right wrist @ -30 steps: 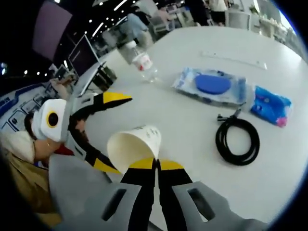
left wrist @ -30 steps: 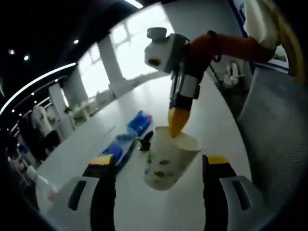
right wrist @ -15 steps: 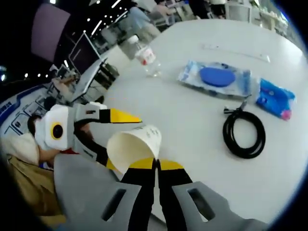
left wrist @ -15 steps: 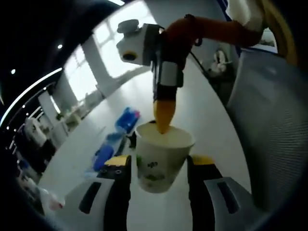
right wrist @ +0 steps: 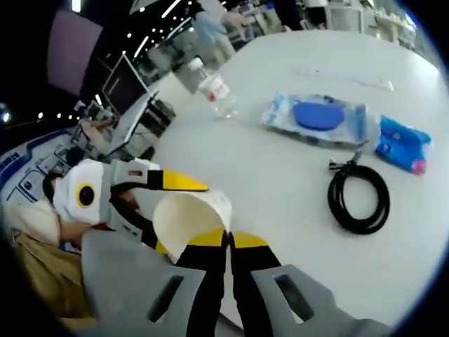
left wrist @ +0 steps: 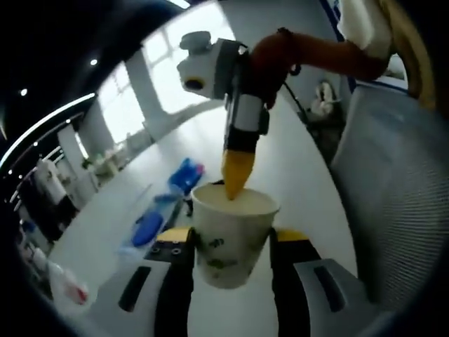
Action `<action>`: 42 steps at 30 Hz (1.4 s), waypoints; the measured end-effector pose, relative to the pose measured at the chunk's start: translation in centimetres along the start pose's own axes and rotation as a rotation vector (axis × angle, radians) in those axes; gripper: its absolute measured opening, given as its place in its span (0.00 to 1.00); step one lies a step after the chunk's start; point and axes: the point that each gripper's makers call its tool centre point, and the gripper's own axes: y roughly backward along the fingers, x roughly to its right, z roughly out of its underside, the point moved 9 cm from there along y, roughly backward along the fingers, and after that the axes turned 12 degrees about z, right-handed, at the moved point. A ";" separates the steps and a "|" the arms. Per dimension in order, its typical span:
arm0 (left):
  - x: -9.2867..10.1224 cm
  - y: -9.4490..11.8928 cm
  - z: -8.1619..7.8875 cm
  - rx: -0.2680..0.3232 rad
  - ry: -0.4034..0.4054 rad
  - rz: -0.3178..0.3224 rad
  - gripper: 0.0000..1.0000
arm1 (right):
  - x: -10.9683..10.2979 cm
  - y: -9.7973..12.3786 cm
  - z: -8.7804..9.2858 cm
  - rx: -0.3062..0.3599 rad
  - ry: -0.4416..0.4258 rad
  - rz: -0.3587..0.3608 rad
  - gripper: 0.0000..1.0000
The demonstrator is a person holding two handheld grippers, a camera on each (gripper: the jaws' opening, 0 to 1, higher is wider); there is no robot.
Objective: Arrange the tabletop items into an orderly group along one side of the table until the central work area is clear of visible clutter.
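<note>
Four items, bottle (right wrist: 210, 90), pouch (right wrist: 317, 116), packet (right wrist: 401, 144) and cable (right wrist: 358, 198), lie unsorted on the tabletop (right wrist: 280, 175); right hand-held gripper (right wrist: 226, 242) clamps the paper cup (right wrist: 191, 219) rim, left hand-held gripper (left wrist: 228, 242) brackets it, jaws apart.

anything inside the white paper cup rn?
In the left gripper view, the white paper cup has the right gripper's yellow tip over its rim, dipping inside at the far wall. The visible interior looks bare; the bottom is hidden. The left gripper's jaws flank the cup.
</note>
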 end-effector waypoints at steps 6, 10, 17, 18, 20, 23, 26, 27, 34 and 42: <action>-0.2 0.5 -0.2 0.073 0.095 -0.010 0.39 | -0.2 0.2 -0.5 0.058 0.018 0.009 0.03; -0.4 0.8 -0.3 0.134 0.169 -0.020 0.39 | -0.5 0.7 -1.7 0.189 -0.028 -0.011 0.04; -1.2 1.4 -0.3 0.218 0.268 -0.054 0.39 | -0.1 2.3 -3.3 0.354 -0.091 -0.015 0.31; -1.4 1.5 -0.3 0.224 0.277 -0.065 0.39 | 0.0 2.4 -3.3 0.370 -0.098 0.001 0.35; -1.8 1.8 -0.1 0.245 0.303 -0.093 0.39 | 0.2 2.6 -3.2 0.385 -0.079 0.032 0.43; -2.5 2.2 0.1 0.281 0.345 -0.132 0.39 | 0.6 2.9 -3.1 0.430 -0.086 0.054 0.53; -3.1 2.6 0.3 0.306 0.367 -0.169 0.39 | 1.0 3.0 -3.2 0.456 -0.096 0.053 0.68; -3.5 2.8 0.4 0.319 0.381 -0.189 0.39 | 1.1 3.1 -3.0 0.470 -0.093 0.060 0.73; -5.5 3.9 0.8 0.363 0.407 -0.308 0.39 | 1.6 3.6 -2.0 0.495 -0.101 0.095 0.88; -8.4 4.7 1.9 0.398 0.443 -0.414 0.39 | 2.6 4.9 -0.3 0.509 0.010 0.195 0.97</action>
